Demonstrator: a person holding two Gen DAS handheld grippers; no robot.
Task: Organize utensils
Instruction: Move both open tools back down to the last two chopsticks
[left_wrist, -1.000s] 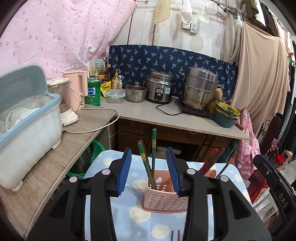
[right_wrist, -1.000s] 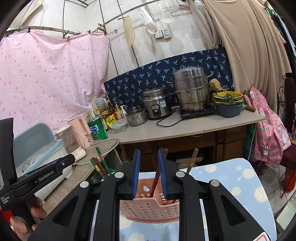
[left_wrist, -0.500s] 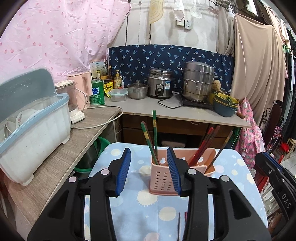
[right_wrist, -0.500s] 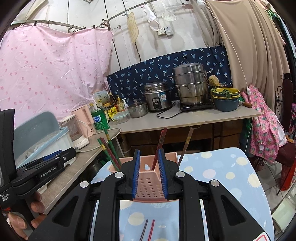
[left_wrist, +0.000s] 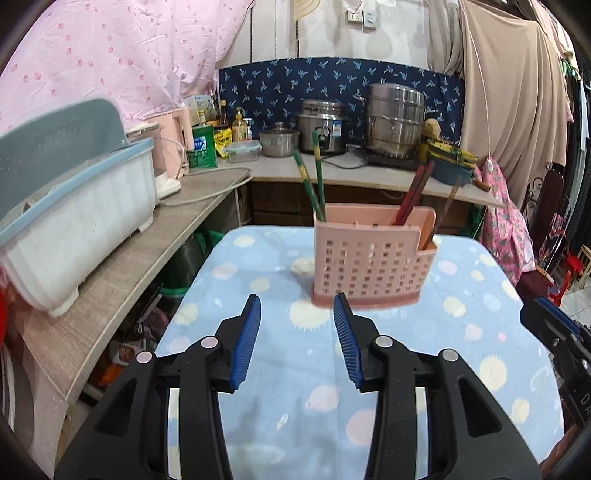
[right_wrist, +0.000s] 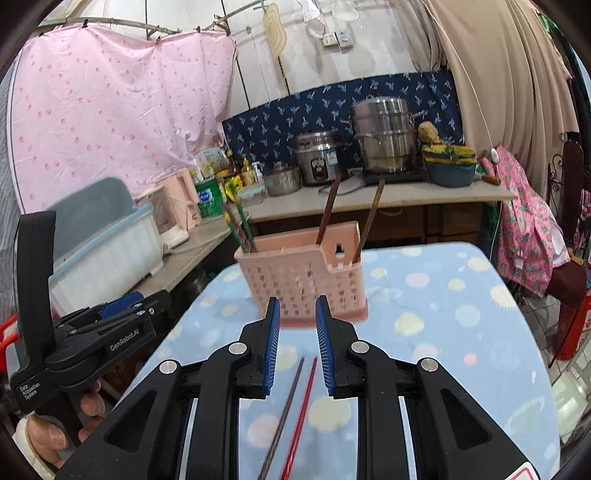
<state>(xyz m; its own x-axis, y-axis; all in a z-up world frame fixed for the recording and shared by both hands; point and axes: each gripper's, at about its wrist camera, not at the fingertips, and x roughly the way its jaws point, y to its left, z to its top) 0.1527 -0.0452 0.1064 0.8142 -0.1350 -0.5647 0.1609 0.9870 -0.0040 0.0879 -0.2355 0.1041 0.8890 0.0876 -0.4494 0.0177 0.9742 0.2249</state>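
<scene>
The right gripper (right_wrist: 296, 325) has its jaws a narrow gap apart with nothing between the pads; it is released, holding nothing. It hangs just above two loose chopsticks, one dark (right_wrist: 282, 417) and one red (right_wrist: 301, 413), which lie side by side on the cloth and run lengthwise into the slot between the fingers. That alignment looks deliberate: a narrow gap centred over the pair suits pinching both at once, and I judge they are the next pick.

The left gripper (left_wrist: 296, 332) is also empty, its jaws wider apart, over bare cloth to the left. From the right wrist view its black body (right_wrist: 92, 332) sits low at the left with the person's hand (right_wrist: 55, 432) under it, well apart from the loose chopsticks, so it seems to be standing by, not reaching.

Beyond both grippers, at the far middle of the table (left_wrist: 491, 314), stands the pink basket (left_wrist: 369, 258), upright and perforated, with a lower compartment on its right. Green chopsticks (left_wrist: 314, 177) lean out of its left end, red-brown ones (left_wrist: 412, 199) out of the right part, one more in the lower compartment. Sorting by colour appears to be the scheme, so the red and dark sticks likely belong at the right.

Nothing lies between the loose pair and the basket. The leaning sticks already in it could snag an incoming pair. To the left a counter carries a dish rack (left_wrist: 74, 221); the far counter holds pots (left_wrist: 395, 122) and bottles, all clear of the work.
</scene>
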